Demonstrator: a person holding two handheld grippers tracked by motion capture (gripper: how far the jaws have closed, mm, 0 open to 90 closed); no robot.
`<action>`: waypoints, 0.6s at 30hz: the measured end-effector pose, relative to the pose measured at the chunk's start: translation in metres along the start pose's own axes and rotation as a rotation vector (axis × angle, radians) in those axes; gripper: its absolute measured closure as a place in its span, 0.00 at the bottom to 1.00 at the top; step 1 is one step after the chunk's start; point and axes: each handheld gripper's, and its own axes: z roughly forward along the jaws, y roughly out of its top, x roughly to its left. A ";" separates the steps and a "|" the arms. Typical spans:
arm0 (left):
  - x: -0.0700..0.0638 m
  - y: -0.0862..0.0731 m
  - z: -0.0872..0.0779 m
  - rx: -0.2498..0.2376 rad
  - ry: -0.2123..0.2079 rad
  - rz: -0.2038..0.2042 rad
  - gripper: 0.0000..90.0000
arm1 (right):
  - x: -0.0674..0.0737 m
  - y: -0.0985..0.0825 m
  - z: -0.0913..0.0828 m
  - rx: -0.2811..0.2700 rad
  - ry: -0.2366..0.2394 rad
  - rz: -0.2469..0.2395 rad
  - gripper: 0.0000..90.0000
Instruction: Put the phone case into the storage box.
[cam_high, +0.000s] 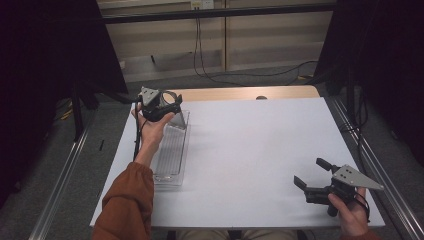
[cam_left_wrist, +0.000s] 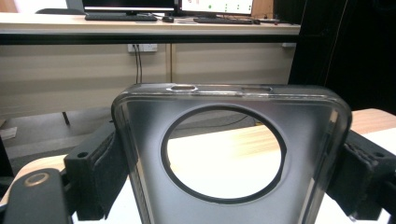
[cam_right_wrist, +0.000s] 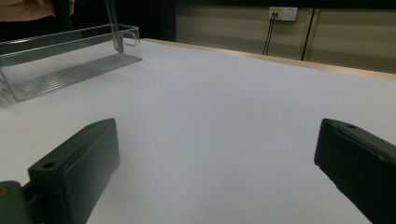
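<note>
The table (cam_high: 250, 150) is carrying a long clear plastic tray (cam_high: 170, 150) along its left side, and the rest of its white surface is lying bare. Above the far end of that tray, the left gripper (cam_high: 167, 106) is holding a smoky translucent phone case (cam_left_wrist: 231, 154) with a large round camera opening; the jaws are pressing on the case's two long edges, and in the left gripper view the case is standing upright between them, top edge away from the camera. The right gripper (cam_high: 312, 177) is resting near the table's near right corner, well apart from the tray, with its jaws standing wide open and holding nothing. Judged risks: the case is soft and thin-walled, so the squeeze across its width is likely bowing it, and it could spring out sideways if pressure rises or slip downward if pressure eases. Should the case be meant for the tray, a release from this height is risking a bounce off the ribbed floor or a landing propped against the end wall. The tray is light and unheld, so a knock from the lowering hand could shove it along the table. The right gripper is sitting too far off to steady either item.
</note>
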 end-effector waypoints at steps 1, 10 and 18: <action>0.001 0.000 0.000 0.006 0.004 0.004 0.14 | 0.000 0.000 0.000 0.000 0.001 0.002 0.00; 0.002 -0.007 0.010 0.022 0.010 -0.001 0.14 | 0.000 0.000 0.000 -0.002 0.001 -0.001 0.00; 0.002 -0.010 0.013 0.027 0.013 0.004 0.13 | 0.000 0.000 0.000 0.000 0.007 -0.004 0.00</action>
